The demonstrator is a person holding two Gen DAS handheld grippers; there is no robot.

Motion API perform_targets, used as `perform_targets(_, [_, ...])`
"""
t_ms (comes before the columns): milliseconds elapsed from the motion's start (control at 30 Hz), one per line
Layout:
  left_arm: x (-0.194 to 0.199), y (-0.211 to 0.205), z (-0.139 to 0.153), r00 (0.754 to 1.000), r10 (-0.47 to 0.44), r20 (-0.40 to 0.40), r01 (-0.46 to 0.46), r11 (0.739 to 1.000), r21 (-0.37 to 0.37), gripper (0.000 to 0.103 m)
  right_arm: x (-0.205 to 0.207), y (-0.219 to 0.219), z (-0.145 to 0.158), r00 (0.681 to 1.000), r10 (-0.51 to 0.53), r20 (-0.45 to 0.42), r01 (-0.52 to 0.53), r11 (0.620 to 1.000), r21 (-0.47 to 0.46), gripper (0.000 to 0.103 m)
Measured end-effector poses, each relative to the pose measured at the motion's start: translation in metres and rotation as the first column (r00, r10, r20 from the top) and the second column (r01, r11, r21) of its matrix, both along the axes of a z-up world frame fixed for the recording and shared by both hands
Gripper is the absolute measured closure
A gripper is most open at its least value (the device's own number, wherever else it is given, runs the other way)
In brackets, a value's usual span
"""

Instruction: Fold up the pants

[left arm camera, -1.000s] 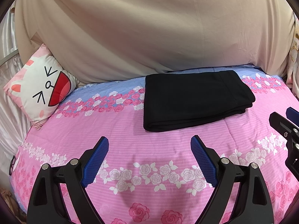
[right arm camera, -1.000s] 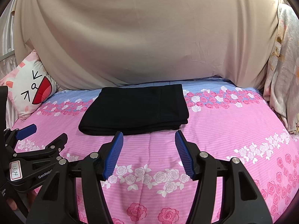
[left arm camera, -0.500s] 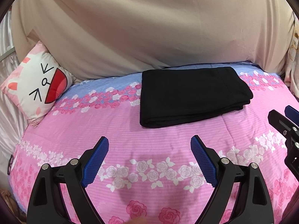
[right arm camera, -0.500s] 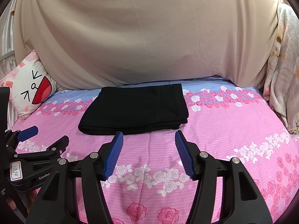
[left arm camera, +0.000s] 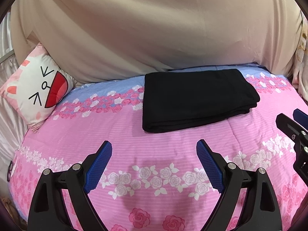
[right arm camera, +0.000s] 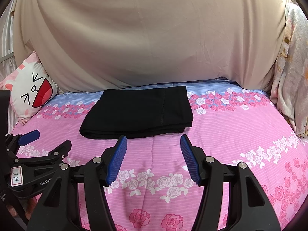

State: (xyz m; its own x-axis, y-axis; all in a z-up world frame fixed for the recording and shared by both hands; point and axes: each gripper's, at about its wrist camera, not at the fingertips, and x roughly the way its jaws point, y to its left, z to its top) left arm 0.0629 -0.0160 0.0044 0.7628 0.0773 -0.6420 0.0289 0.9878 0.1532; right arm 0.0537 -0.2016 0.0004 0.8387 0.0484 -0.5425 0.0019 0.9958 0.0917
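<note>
Lying folded near the bed's (left arm camera: 173,144) far edge, the pants (left arm camera: 196,98) look finished; left gripper (left arm camera: 154,165) and right gripper (right arm camera: 153,158) both gape empty, and any stray nudge could undo that stack.

We see the folded black fabric pants (right arm camera: 140,111) flat on the pink rose-print bedspread (right arm camera: 231,140), our right gripper (right arm camera: 153,144) spread wide just short of the pants, our left gripper (right arm camera: 44,140) left of them.
</note>
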Motion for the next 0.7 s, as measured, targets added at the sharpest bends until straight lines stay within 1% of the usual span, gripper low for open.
perform_targets(133, [-0.0004,0.0021,0.0003,1.0,-0.016,0.017,0.017,0.999,-0.043,0.016,0.0001,-0.0002,-0.0002,1.0,0.001,0.0,-0.001,1.0,-0.003,0.047])
perform_targets(300, [-0.0051,0.0036,0.0017,0.998,-0.006,0.065,0.011,0.997,-0.077,0.016,0.0,-0.0007,-0.0012,1.0,0.001,-0.001,-0.001,1.0,-0.004,0.047])
perform_targets(467, [-0.0044,0.0026,0.0014,0.998,0.001,0.068,0.002,0.999,-0.051,0.016,0.0003,-0.0013,-0.0015,1.0,0.001,-0.002,-0.001,1.0,-0.005,0.047])
perform_targets(533, [-0.0029,0.0047,0.0022,0.997,0.048,0.061,-0.047,0.998,-0.031,0.017,0.0002,-0.0013,-0.0014,1.0,0.0,-0.001,0.0,1.0,-0.004,0.047])
perform_targets(700, [-0.0057,0.0067,0.0052,0.998,0.021,0.061,-0.019,0.999,-0.042,0.018,-0.0004,-0.0019,-0.0019,1.0,0.0,-0.003,0.0,1.0,-0.004,0.047])
